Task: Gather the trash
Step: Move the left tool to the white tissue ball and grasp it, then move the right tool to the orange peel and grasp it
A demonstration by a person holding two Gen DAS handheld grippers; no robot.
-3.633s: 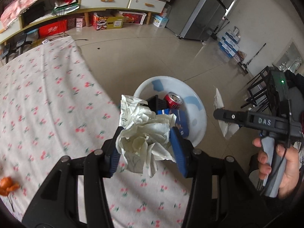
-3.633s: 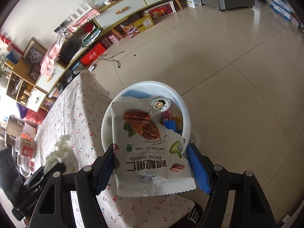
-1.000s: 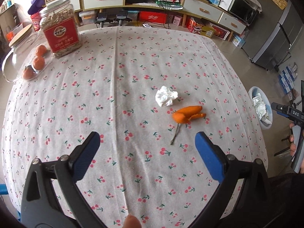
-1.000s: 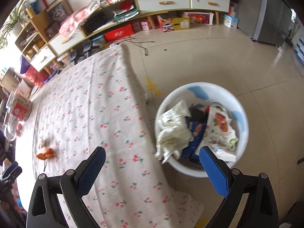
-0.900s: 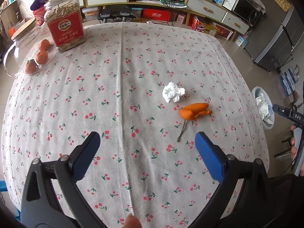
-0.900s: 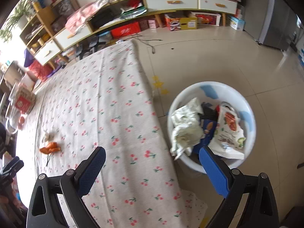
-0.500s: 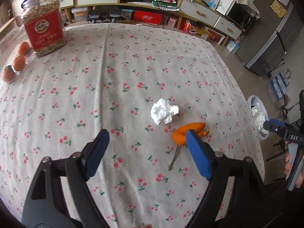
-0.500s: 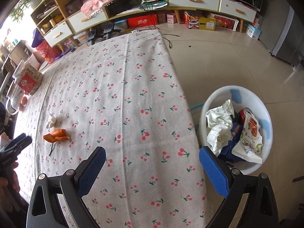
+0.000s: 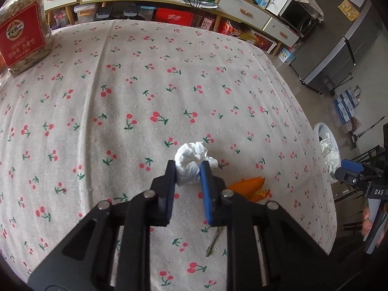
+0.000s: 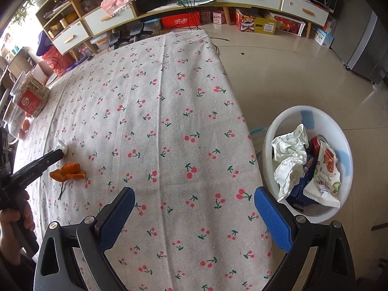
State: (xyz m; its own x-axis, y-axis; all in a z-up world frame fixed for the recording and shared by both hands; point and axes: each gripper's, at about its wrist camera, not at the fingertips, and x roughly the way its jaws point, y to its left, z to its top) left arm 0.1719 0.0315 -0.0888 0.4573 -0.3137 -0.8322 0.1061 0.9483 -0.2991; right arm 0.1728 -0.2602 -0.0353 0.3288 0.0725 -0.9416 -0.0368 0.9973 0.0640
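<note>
A crumpled white tissue [image 9: 191, 156] lies on the cherry-print tablecloth [image 9: 121, 84]. My left gripper [image 9: 188, 167] is down on it, its jaws closing, and both blue pads press the wad's sides. Just right of it lie an orange peel [image 9: 249, 185] and a thin stem [image 9: 213, 242]. The right wrist view shows the same tissue [image 10: 61, 145] and peel [image 10: 68, 171] at the far left. My right gripper [image 10: 194, 208] hangs open over the table's near right edge with nothing between its fingers. Beside the table on the floor stands the white trash bin [image 10: 286, 118], holding paper, a can and a snack bag.
A red-labelled jar [image 9: 21, 36] stands at the table's far left corner, with oranges [image 10: 24, 126] beside it. Low shelving with drawers and boxes [image 10: 242, 21] runs along the far wall. A grey fridge [image 9: 339, 55] stands at the right. The floor around the bin is tiled.
My left gripper came down and forward over the tissue, and its jaws went from wide open to closed around it. The right gripper swung from above the bin to over the table.
</note>
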